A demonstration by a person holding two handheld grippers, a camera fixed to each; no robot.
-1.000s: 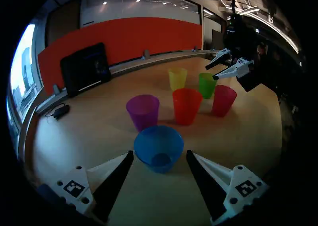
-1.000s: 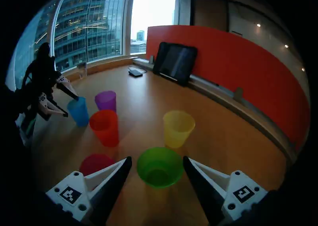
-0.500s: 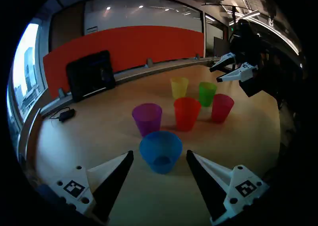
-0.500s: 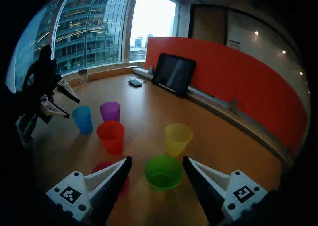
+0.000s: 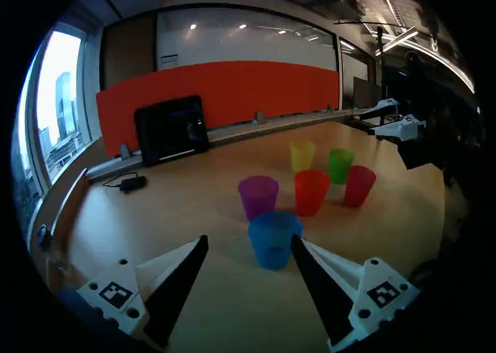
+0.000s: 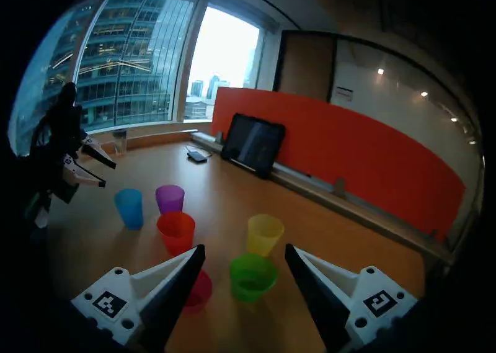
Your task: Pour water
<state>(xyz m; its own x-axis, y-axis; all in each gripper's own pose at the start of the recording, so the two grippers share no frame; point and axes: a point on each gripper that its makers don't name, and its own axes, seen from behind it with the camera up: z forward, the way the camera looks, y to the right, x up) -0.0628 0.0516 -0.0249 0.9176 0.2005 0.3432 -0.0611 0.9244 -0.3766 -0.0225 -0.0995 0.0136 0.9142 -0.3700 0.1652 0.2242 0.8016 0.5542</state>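
Observation:
Several plastic cups stand on a wooden table (image 5: 186, 198). In the left gripper view the blue cup (image 5: 274, 239) is nearest, just beyond my open left gripper (image 5: 248, 250), with purple (image 5: 258, 196), orange (image 5: 311, 192), pink (image 5: 359, 185), yellow (image 5: 302, 156) and green (image 5: 340, 165) cups behind it. The right gripper (image 5: 385, 118) hangs far right above the table. In the right gripper view my open right gripper (image 6: 243, 259) hovers over the green cup (image 6: 253, 277), next to the yellow (image 6: 265, 233), orange (image 6: 176, 231), pink (image 6: 198, 290), purple (image 6: 169, 198) and blue (image 6: 129, 207) cups. The left gripper (image 6: 93, 164) is at far left.
A dark screen (image 5: 172, 129) leans against the orange wall panel (image 5: 248, 92) at the table's far edge, with a small black device (image 5: 131, 183) and cable beside it. Tall windows (image 6: 124, 61) show city buildings. A small clear glass (image 6: 119, 141) stands near the window sill.
Both grippers have drawn back and risen from the cups, which now look smaller and farther. The cups themselves have not moved, and both grippers stayed open.

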